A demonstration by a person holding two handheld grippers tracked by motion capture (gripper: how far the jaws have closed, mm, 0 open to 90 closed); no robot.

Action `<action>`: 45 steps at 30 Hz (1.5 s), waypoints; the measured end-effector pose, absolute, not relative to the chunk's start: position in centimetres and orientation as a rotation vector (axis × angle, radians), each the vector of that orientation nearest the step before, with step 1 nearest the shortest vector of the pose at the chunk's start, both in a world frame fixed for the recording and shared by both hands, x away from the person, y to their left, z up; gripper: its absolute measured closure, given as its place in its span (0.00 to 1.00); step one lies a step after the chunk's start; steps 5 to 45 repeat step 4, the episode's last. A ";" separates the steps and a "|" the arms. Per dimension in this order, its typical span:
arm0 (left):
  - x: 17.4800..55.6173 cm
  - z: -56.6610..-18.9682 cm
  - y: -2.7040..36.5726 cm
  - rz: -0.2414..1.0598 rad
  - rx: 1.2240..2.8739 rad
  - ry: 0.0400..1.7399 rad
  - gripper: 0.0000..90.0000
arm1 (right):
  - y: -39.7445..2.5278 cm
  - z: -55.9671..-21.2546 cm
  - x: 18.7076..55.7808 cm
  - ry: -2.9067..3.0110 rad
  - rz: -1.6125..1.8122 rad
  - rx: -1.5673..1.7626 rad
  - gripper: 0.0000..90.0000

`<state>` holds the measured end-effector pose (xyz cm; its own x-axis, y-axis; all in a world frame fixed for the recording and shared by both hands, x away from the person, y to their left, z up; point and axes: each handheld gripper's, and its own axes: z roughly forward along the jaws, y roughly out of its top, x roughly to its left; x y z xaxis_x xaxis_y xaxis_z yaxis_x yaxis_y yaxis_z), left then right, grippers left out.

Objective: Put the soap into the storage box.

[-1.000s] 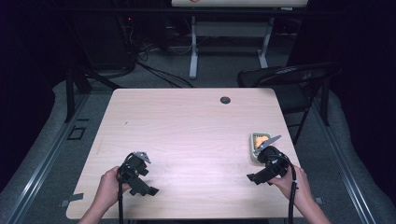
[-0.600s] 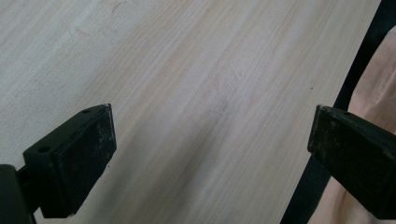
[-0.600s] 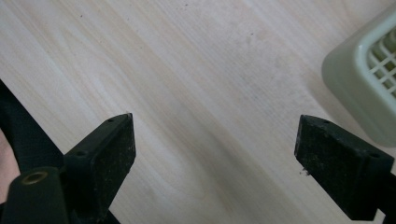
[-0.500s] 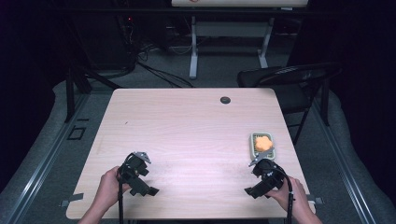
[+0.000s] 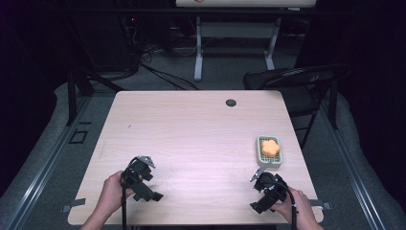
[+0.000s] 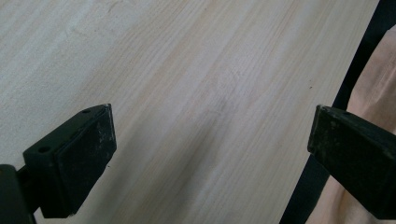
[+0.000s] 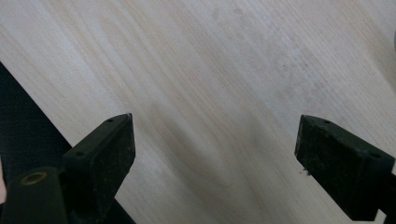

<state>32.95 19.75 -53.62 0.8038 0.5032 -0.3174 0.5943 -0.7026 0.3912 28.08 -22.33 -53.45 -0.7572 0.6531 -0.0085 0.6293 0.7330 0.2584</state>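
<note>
Left side, near table edge: left hand (image 5: pixel 111 192) holds the black two-jaw left gripper (image 5: pixel 141 178) low over the pale wood-grain table (image 5: pixel 191 139). Left gripper view: both black jaws spread wide, bare tabletop between them, nothing held. Its black cable runs down along the forearm toward the table's near edge.

Centre: open stretch of tabletop between the two grippers, which sit well apart. Far side, right of centre: small round dark grommet (image 5: pixel 231 102) set in the table surface.

Right side: orange flower-shaped sponge (image 5: pixel 270 147) lies in a small pale-green rectangular grid tray (image 5: pixel 261 154), near the table's right edge. A short grey handle or tab sticks out from the tray's near corner toward the right gripper.

Just beside the tray, on its near side: black two-jaw right gripper (image 5: pixel 265 188), held by the right hand (image 5: pixel 293 206) at the near right corner. Right gripper view: jaws wide apart, bare wood between them, table edge and dark floor at the lower left. Not touching the sponge.

Beyond the table, right: dark folding chair (image 5: pixel 297 79).
</note>
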 end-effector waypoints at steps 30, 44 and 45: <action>33.0 -53.6 19.8 -0.258 2.503 0.818 0.01 | -22.4 -53.4 28.1 2.828 0.363 1.045 0.13; 33.0 -53.6 19.8 -0.258 2.503 0.818 0.01 | -22.4 -53.4 28.1 2.828 0.363 1.045 0.13; 33.0 -53.6 19.8 -0.258 2.503 0.818 0.01 | -22.4 -53.4 28.1 2.828 0.363 1.045 0.13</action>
